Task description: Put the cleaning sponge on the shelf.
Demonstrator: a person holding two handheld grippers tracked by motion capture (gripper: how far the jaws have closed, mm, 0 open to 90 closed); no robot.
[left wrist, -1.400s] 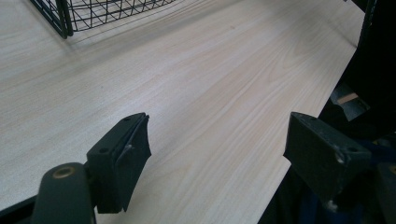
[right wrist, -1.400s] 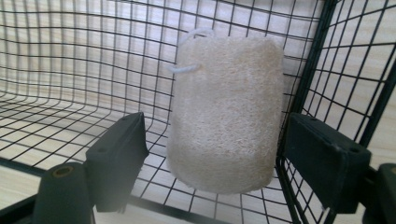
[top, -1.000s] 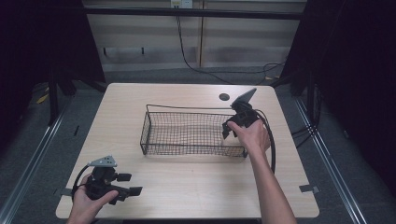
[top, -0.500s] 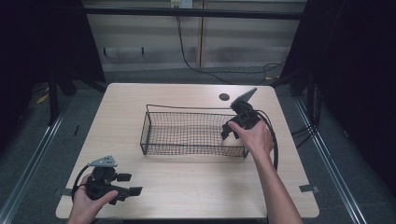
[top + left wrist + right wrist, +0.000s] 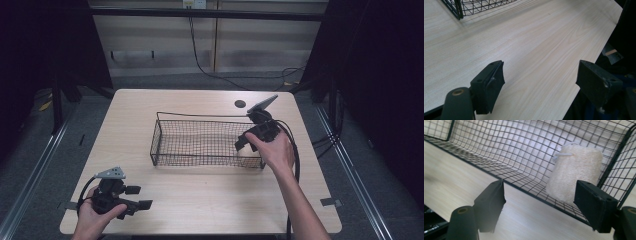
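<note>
Two grippers are in play, but the work sits with the right gripper (image 5: 248, 141), held at the right end of the wire basket (image 5: 205, 142) in the high view. Its own view looks across the basket's near rim at a pale loofah (image 5: 574, 176) that stands in the far right corner of the basket, leaning on the mesh, a white cord loop at its top. The jaws stand wide apart with nothing between them — the loofah is beyond them, not yet reached.

The step in hand looks like a reach for the loofah. To do it well, I would lift the jaws clear of the rim first, then come down from above so the wire does not snag a jaw tip. Centre the loofah between the jaws and close across its narrower sides; it looks soft and springy, so a firm squeeze low on the body should hold better than a pinch at the cord.

The left gripper (image 5: 131, 201) rests near the table's (image 5: 200, 200) front left corner, jaws apart and empty — well away from the basket.
</note>
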